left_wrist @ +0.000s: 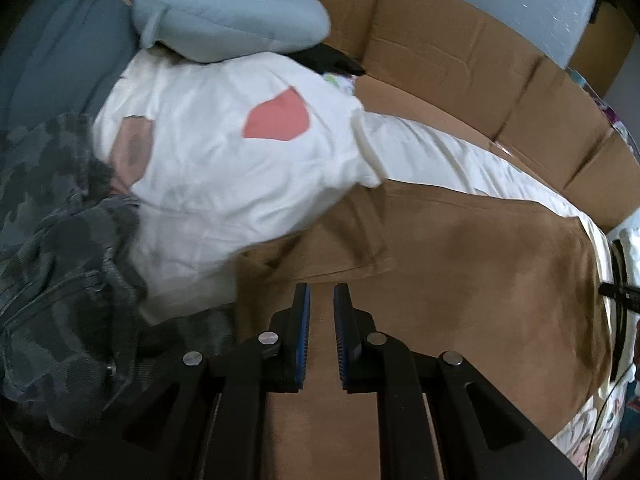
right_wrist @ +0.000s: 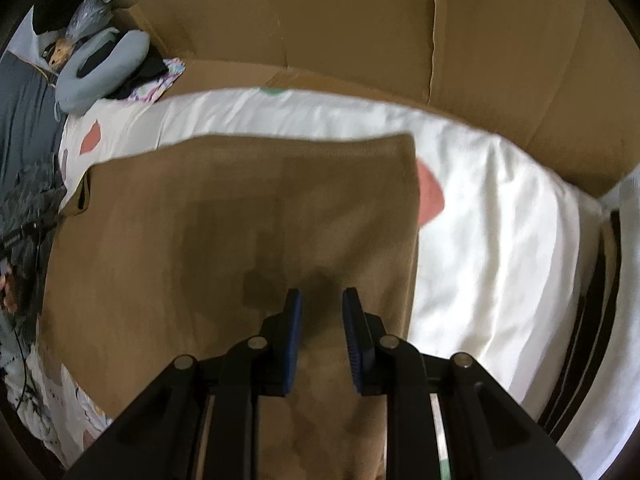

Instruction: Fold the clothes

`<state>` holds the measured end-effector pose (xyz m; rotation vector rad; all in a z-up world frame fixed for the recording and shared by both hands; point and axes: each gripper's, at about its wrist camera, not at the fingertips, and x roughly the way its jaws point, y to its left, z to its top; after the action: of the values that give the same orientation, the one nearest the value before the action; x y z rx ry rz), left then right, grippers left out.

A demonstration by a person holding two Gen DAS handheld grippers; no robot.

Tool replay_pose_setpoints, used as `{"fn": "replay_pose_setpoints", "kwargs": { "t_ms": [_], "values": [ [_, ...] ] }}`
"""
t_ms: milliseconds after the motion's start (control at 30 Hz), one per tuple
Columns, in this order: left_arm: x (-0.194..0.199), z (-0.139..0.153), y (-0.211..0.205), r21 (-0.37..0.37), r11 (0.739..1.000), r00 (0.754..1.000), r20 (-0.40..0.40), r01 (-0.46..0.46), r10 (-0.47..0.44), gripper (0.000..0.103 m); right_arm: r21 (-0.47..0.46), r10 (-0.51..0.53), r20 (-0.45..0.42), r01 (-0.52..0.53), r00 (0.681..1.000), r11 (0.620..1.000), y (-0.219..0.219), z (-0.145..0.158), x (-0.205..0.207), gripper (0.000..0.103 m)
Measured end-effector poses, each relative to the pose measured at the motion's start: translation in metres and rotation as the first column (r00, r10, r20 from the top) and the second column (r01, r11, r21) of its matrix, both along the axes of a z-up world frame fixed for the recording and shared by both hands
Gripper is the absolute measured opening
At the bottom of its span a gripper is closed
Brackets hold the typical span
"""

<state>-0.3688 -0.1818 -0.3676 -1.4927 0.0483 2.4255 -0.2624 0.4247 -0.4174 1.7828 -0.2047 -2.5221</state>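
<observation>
A brown garment [left_wrist: 460, 264] lies spread flat on a white sheet [left_wrist: 224, 152] printed with pink shapes. My left gripper [left_wrist: 321, 290] hovers over its left part, near a folded edge, pointing steeply down. Its jaws stand slightly apart with nothing between the blue pads. In the right wrist view the same brown garment [right_wrist: 240, 208] fills the middle, with its right edge straight against the white sheet [right_wrist: 500, 208]. My right gripper [right_wrist: 322, 296] hangs above the garment's right side, jaws a little apart and empty. Both views are blurred by motion.
A camouflage garment [left_wrist: 52, 240] is bunched at the left, also seen as the camouflage garment [right_wrist: 28, 188]. A blue-grey pillow [left_wrist: 224, 16] lies at the sheet's far end. Flattened cardboard [left_wrist: 440, 40] runs along the far side. A dark striped edge [right_wrist: 592, 300] borders the sheet on the right.
</observation>
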Motion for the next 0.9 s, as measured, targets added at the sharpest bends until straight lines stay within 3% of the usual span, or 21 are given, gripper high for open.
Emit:
{"fn": "replay_pose_setpoints", "kwargs": {
  "t_ms": [100, 367, 500, 633, 700, 900],
  "values": [
    [0.003, -0.002, -0.006, 0.026, 1.000, 1.000, 0.012, -0.012, 0.012, 0.012, 0.013, 0.003, 0.012, -0.003, 1.000, 1.000, 0.000, -0.003, 0.009, 0.019],
    [0.008, -0.024, 0.024, 0.031, 0.994, 0.992, 0.065, 0.104, -0.106, 0.012, 0.018, -0.005, 0.023, 0.005, 1.000, 1.000, 0.001, -0.007, 0.011, 0.019],
    [-0.006, -0.037, 0.034, 0.054, 0.994, 0.991, 0.086, 0.097, -0.101, 0.011, 0.024, 0.004, 0.025, -0.004, 1.000, 1.000, -0.003, -0.009, 0.009, 0.019],
    [-0.015, -0.045, 0.042, 0.006, 0.994, 0.989, 0.094, 0.113, -0.113, 0.012, 0.027, 0.015, 0.029, -0.016, 0.999, 1.000, -0.007, -0.012, 0.008, 0.019],
    [-0.022, -0.049, 0.039, 0.023, 0.995, 0.989, 0.107, 0.101, -0.103, 0.012, 0.028, 0.019, 0.033, -0.020, 0.999, 0.999, -0.008, -0.014, 0.006, 0.019],
    [-0.044, -0.038, 0.030, -0.009, 0.999, 0.998, 0.044, 0.053, -0.052, 0.012, 0.037, 0.021, 0.040, -0.023, 0.999, 0.999, -0.006, -0.019, 0.002, 0.019]
  ]
}}
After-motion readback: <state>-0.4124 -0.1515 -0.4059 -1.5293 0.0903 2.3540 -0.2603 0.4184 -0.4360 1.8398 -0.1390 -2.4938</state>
